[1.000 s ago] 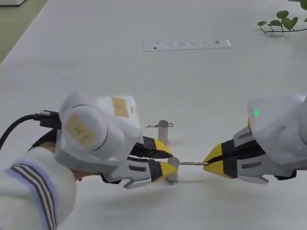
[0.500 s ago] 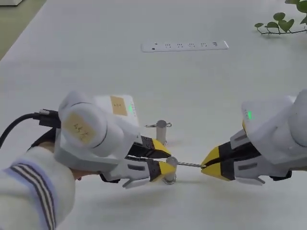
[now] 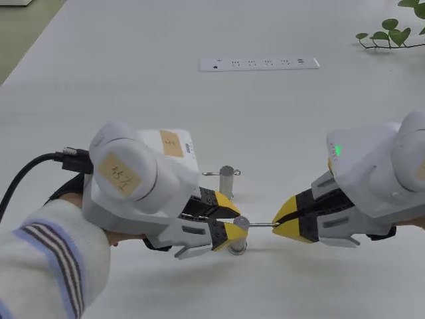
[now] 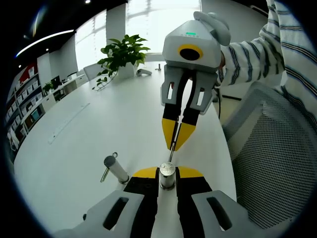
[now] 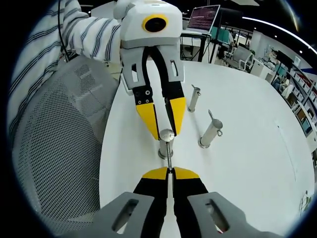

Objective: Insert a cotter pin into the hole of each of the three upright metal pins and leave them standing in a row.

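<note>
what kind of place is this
Likely an office or lab workroom: a long white table with a power strip, a potted plant, a mesh chair and a lit monitor behind.

A broad white table (image 3: 133,80) is seen, with a white power strip (image 3: 259,64) laid flat on it and a leafy sprig (image 3: 388,34) trailed in at its far corner. A greenish floor (image 3: 20,33) is glimpsed beyond one edge. In the left gripper view a potted plant (image 4: 121,52) is set before bright windows (image 4: 153,20), and a grey mesh chair (image 4: 267,144) is placed beside the table. A lit monitor (image 5: 203,17) is shown in the right gripper view.
</note>
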`<state>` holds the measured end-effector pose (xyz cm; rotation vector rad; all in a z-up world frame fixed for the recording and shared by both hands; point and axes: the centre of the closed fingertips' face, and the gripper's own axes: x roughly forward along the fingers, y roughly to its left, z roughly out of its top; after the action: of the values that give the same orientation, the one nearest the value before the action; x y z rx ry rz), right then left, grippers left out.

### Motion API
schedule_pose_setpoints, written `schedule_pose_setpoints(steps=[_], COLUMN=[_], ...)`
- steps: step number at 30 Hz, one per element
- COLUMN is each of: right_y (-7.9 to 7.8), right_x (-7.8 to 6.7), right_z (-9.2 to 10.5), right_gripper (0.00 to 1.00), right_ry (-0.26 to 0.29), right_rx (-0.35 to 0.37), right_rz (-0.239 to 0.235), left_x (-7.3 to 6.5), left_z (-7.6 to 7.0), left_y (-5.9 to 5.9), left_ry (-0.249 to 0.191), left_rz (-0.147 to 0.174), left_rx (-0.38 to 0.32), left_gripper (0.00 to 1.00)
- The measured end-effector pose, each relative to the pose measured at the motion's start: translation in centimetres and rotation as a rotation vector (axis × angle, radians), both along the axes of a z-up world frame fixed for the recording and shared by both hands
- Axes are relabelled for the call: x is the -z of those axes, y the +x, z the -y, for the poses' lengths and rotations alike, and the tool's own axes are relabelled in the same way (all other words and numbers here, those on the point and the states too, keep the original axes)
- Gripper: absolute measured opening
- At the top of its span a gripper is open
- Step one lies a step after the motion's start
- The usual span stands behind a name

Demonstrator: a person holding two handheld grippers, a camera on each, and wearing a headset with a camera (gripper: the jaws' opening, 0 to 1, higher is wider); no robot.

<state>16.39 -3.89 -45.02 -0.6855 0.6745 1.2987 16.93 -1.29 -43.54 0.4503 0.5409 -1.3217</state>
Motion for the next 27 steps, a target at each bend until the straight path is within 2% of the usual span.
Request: schedule_pose_setpoints(steps=[6, 15, 22, 27], right_y=[0.1, 0.2, 0.5, 0.6], right_x=[0.0, 0.1, 0.2, 0.2], right_z=[-0.8, -2.2, -2.4, -2.2], right_gripper=[0.00, 0.00, 0.00, 0.00], right_ry=[0.007, -0.002, -0.022, -0.018], right_rx=[-0.022, -0.112, -0.164, -0.173], right_rz=[0.001, 0.023, 0.053, 0.063], left_x=[0.0, 0.0, -0.2, -0.3], left_z=[0.1, 0.2, 0.4, 0.4], left_y=[0.0, 0.0, 0.0, 0.0], left_ry=[-0.001, -0.002, -0.003, -0.009], left_rz=[-0.006, -0.010, -0.003, -0.005], left_rx=[-0.005, -0.007, -0.003, -0.005], left_gripper=[0.09, 0.09, 0.09, 0.09])
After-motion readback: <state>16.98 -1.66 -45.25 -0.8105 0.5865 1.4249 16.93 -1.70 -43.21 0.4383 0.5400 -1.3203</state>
